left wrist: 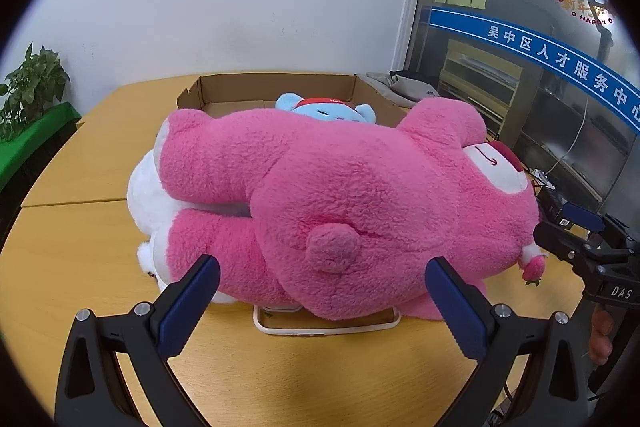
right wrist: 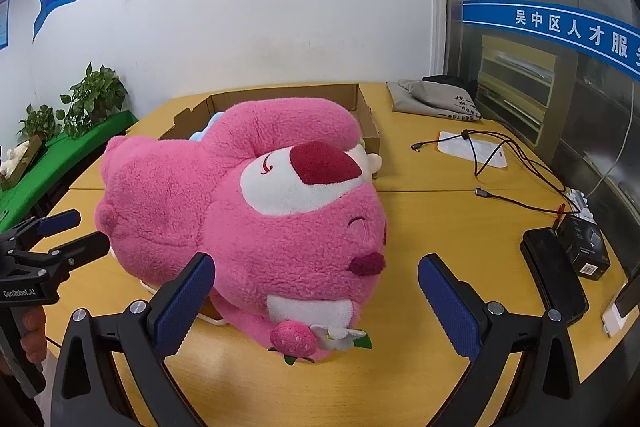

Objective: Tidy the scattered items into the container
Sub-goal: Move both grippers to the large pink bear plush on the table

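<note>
Nearest, the left claw point(left wrist: 322, 277) and right claw point(right wrist: 314, 277) both gape wide, holding nothing. Between them the big fluffy pink plush bear point(left wrist: 340, 195) lies on the wooden tabletop point(left wrist: 80, 267), soft, light, bulky; pinch body and head. Beyond sits the open cardboard box point(left wrist: 280, 85).

A large pink plush bear point(right wrist: 240, 211) lies on the wooden worktop point(right wrist: 432, 227), its head between the wide-apart blue pads of the right gripper point(right wrist: 316, 291). Behind it stands an open cardboard box point(right wrist: 360, 107). The left gripper point(right wrist: 76, 231) hovers near the bear's back, and black cables point(right wrist: 500, 167) trail at right.
</note>
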A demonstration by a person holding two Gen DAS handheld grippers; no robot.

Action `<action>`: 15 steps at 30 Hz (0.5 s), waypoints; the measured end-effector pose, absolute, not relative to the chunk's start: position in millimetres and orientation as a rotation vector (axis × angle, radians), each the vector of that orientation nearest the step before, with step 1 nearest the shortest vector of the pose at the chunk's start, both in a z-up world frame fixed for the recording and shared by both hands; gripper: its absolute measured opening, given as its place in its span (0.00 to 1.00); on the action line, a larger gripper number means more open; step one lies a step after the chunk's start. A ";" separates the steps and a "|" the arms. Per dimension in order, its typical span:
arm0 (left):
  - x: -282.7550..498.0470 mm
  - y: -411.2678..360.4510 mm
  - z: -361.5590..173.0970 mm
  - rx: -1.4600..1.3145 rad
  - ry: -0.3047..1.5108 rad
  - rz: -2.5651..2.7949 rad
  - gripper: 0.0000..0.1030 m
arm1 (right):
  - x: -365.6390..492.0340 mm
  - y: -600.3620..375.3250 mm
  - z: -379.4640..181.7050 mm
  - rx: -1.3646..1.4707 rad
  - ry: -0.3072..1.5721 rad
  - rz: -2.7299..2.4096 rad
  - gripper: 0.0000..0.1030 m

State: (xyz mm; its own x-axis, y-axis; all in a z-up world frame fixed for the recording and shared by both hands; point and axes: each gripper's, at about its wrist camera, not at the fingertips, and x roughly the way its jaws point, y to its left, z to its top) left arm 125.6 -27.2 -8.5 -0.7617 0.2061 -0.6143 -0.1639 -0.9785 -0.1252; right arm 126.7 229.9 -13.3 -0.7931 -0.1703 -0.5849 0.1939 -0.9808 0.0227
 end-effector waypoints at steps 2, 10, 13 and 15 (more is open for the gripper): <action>121.5 -27.2 -9.8 -0.982 -0.093 2.772 0.99 | 124.3 230.1 -15.7 0.923 0.065 -2.800 1.00; 109.4 -25.4 -16.6 -0.993 -0.103 2.724 0.99 | 116.0 233.0 -23.1 0.968 0.071 -2.792 1.00; 108.2 -26.9 -16.1 -0.997 -0.108 2.717 0.99 | 110.9 231.7 -24.1 0.968 0.075 -2.781 1.00; 106.9 -28.9 -15.4 -0.997 -0.115 2.716 0.99 | 106.7 230.1 -25.4 0.970 0.075 -2.775 1.00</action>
